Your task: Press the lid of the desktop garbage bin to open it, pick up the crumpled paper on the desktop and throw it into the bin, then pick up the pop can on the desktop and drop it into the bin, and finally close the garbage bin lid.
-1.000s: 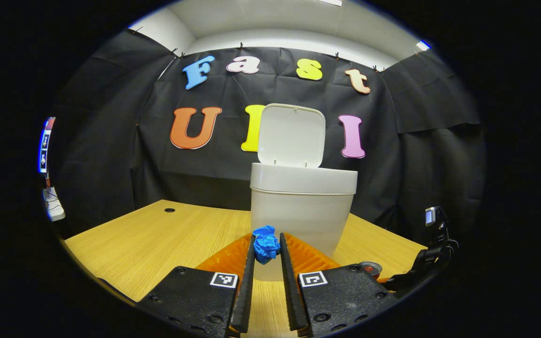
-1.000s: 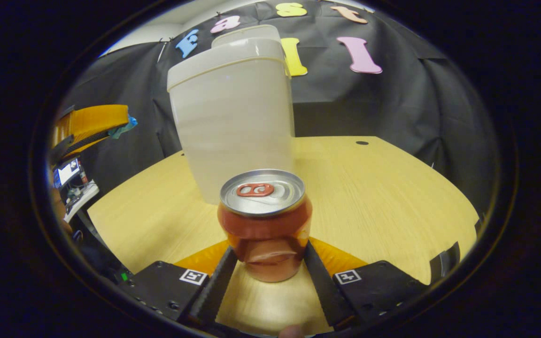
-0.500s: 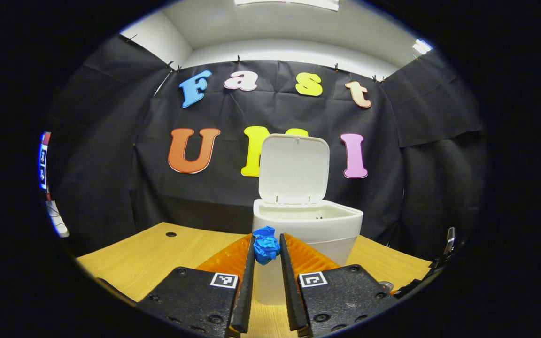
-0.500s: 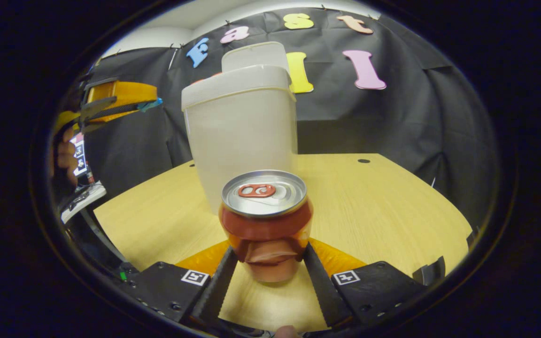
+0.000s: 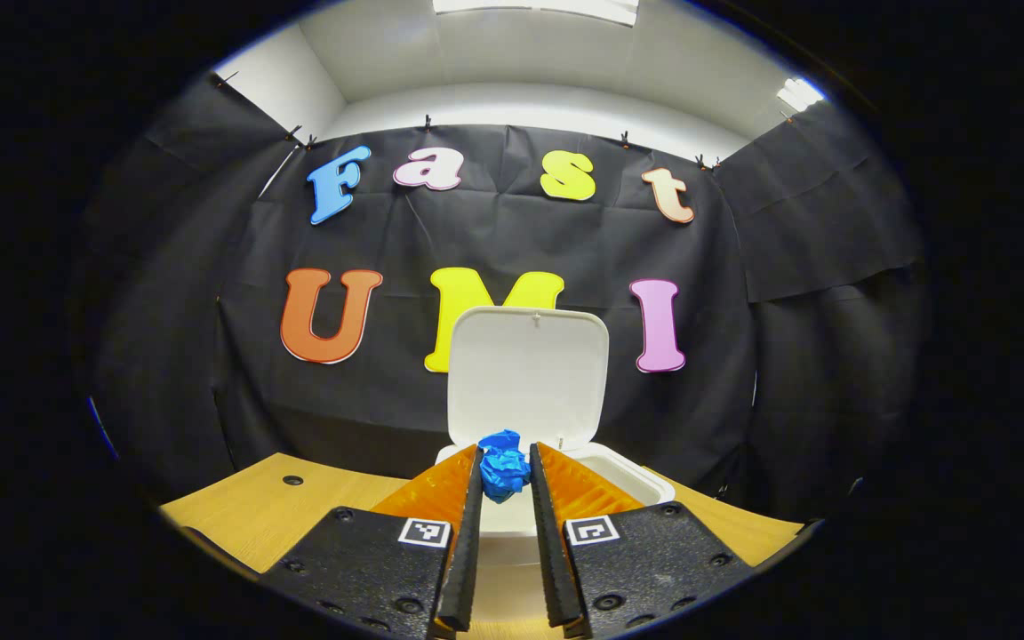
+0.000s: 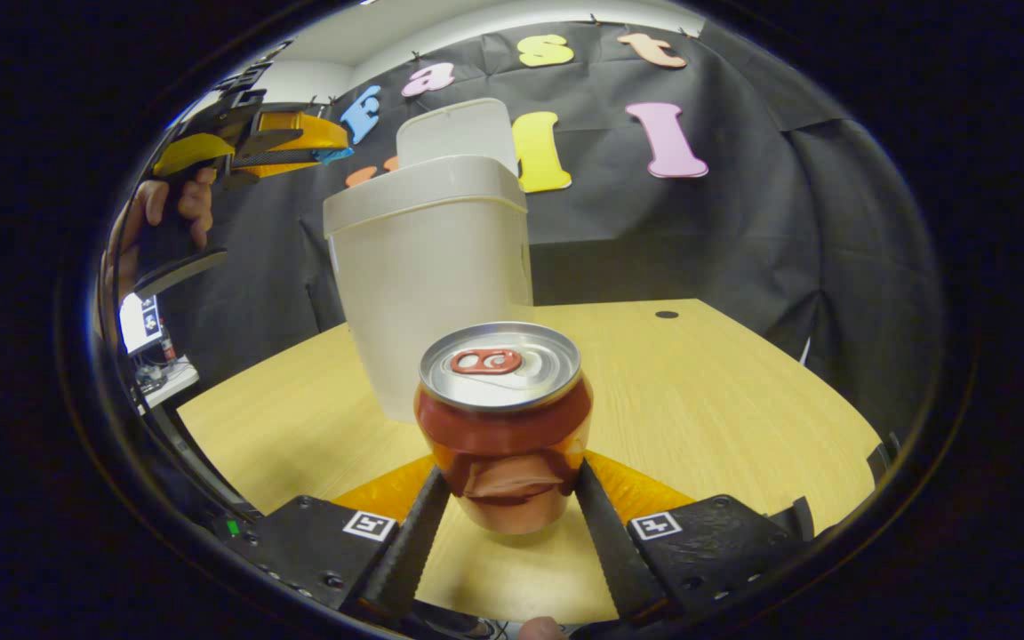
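A crumpled blue paper (image 5: 503, 464) is pinched between the fingertips of my left gripper (image 5: 504, 471), which is shut on it and held above the front rim of the white bin (image 5: 628, 476). The bin's lid (image 5: 527, 375) stands upright and open behind it. In the right gripper view, a red pop can (image 6: 501, 427) with a silver top is clamped upright in my right gripper (image 6: 505, 484), lifted off the wooden desk (image 6: 708, 391). The bin (image 6: 432, 284) stands behind the can. Up at the left, the left gripper (image 6: 321, 153) hangs over the bin with the paper, held by a hand (image 6: 170, 200).
The desk (image 5: 254, 516) has a small round cable hole (image 5: 292, 480) at the left and another hole (image 6: 667, 314) in the right gripper view. Black cloth walls close in the back and sides. A small lit screen (image 6: 140, 322) sits off the desk at the left.
My left gripper has risen with the blue paper and moved toward the bin, now looking down over its open rim. The right gripper has lifted the can slightly.
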`<state>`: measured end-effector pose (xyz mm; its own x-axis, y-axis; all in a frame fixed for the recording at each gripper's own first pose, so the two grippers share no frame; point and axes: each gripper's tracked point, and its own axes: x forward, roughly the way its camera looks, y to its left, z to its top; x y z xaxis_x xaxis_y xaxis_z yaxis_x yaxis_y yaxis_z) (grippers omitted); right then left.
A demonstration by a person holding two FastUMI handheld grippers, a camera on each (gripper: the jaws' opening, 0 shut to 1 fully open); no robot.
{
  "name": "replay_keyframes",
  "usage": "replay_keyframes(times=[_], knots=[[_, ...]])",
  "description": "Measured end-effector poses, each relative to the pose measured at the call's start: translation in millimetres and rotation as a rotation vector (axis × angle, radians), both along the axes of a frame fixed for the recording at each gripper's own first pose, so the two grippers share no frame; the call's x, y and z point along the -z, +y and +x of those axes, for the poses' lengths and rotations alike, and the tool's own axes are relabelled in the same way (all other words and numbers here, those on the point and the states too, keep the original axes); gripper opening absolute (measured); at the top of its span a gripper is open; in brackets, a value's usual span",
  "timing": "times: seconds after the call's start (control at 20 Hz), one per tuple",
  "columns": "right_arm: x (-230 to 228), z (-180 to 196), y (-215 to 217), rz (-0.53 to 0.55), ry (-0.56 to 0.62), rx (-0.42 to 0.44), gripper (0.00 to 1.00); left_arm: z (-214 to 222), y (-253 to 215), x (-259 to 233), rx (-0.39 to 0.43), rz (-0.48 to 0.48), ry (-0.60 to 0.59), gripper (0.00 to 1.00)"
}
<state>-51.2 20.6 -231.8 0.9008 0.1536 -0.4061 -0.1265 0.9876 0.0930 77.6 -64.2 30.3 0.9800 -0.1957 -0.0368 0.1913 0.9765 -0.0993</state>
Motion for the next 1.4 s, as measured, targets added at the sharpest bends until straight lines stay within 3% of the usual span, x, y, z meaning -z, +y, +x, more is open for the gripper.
replay_keyframes(times=[0.25, 0.4, 0.45, 0.75, 0.8, 0.85, 1.0, 1.4], knots=[[0.1, -0.7, -9.6, 0.022, 0.000, 0.011, 0.80, 24.9, -14.5, 17.6, 0.014, 0.024, 0.062, 0.29], [0.8, 0.2, -12.4, 0.024, -0.001, 0.008, 0.80, 35.3, -13.2, 28.3, -0.002, 0.054, 0.097, 0.38], [0.4, 0.9, -12.6, 0.026, -0.001, 0.008, 0.80, 36.2, -16.0, 32.0, 0.004, 0.051, 0.109, 0.35], [2.1, 4.9, -9.9, 0.032, -0.001, 0.001, 0.81, 40.6, -14.4, 39.0, -0.012, 0.069, 0.141, 0.45], [1.5, 5.9, -8.8, 0.032, -0.003, -0.001, 0.81, 40.1, -14.5, 35.7, -0.010, 0.063, 0.130, 0.51], [1.5, 6.1, -7.7, 0.031, -0.005, -0.003, 0.81, 39.6, -14.8, 32.5, -0.012, 0.064, 0.120, 0.67], [0.6, 5.7, -7.5, 0.029, -0.006, -0.004, 0.80, 36.6, -7.9, 21.6, -0.042, 0.074, 0.080, 1.00], [-5.7, 4.8, -4.1, 0.003, -0.021, -0.002, 0.80, 22.8, -0.4, 6.0, -0.029, 0.071, 0.022, 1.00]])
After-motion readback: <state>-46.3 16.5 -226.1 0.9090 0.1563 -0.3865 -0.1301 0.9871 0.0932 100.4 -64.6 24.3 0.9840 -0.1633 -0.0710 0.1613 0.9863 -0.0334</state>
